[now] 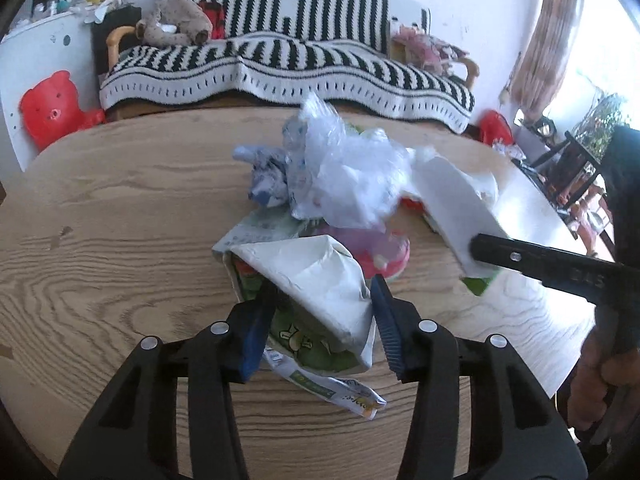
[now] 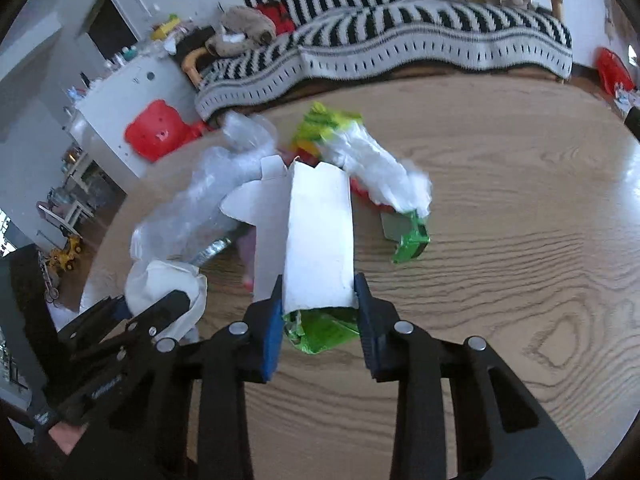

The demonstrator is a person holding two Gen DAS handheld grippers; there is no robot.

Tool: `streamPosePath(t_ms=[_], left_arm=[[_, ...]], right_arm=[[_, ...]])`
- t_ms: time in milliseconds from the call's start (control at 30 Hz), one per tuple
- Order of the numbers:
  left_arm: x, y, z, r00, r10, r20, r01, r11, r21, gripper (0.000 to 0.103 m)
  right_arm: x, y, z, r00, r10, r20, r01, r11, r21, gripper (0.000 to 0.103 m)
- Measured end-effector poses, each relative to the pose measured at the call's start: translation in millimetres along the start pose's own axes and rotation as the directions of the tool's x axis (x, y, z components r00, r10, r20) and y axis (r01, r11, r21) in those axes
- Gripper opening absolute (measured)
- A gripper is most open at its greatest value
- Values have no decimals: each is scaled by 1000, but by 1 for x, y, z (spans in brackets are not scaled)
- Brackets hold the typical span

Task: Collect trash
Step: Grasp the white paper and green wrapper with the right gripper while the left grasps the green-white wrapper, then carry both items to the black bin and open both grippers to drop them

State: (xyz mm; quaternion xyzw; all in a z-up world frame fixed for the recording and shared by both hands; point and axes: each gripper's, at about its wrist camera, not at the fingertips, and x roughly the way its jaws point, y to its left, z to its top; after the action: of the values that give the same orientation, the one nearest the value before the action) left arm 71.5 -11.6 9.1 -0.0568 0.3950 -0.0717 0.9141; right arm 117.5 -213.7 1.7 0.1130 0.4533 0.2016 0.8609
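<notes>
A pile of trash lies on the round wooden table (image 1: 120,208): clear crumpled plastic (image 1: 348,172), a blue-white wrapper (image 1: 268,180), a pink lid (image 1: 380,256). My left gripper (image 1: 324,300) is shut on a crumpled white and green carton (image 1: 320,280); it also shows in the right wrist view (image 2: 136,312). My right gripper (image 2: 318,296) is shut on a flattened white carton (image 2: 320,232) with a green inside; in the left wrist view it (image 1: 476,250) grips that carton (image 1: 452,204) from the right.
A green foil wrapper (image 2: 412,240) and white crumpled plastic (image 2: 380,172) lie on the table (image 2: 500,240). Behind it stands a sofa with a striped blanket (image 1: 288,64), a plush toy (image 1: 176,20) and a red bear-shaped stool (image 1: 50,108).
</notes>
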Motion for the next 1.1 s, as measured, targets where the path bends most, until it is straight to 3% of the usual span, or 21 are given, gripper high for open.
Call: streamPosePath(t_ms=[167,467,667,767,867,900,1000,1100], left_arm=[[-11,6,2,1000,7,13,-7,1000,-23,47],[-32,8,5,1000,14,22,-13,999,-44,47],[-39,-44,11,998,-57,34,55,998,43,47],[-33,-97,8,991,-133,10,131,984,121,47],[-28,-161,-3,976,-216,-22,215,952,216,47],[-27,-189,-10,967,-252,-36,253,933,257,47],[-24,-250,-27,941,-330,-79,337,882,330,47],[-17,-318,-54,894,-419,-159,447,810,379,47]], right_arm=[[-23,0,-6,999,16,32,-16,1000,19,33],[-74,-37,-16,993,-51,102,43,996,80,33],[-131,-84,-41,975,-155,158,132,981,144,33],[-171,-117,-63,950,-251,188,213,956,200,33],[-213,-153,-92,906,-365,213,306,915,263,33],[-234,-170,-107,882,-417,221,345,889,301,33],[-273,-211,-146,836,-506,212,403,829,389,33],[-309,-260,-190,794,-585,164,445,744,498,33]])
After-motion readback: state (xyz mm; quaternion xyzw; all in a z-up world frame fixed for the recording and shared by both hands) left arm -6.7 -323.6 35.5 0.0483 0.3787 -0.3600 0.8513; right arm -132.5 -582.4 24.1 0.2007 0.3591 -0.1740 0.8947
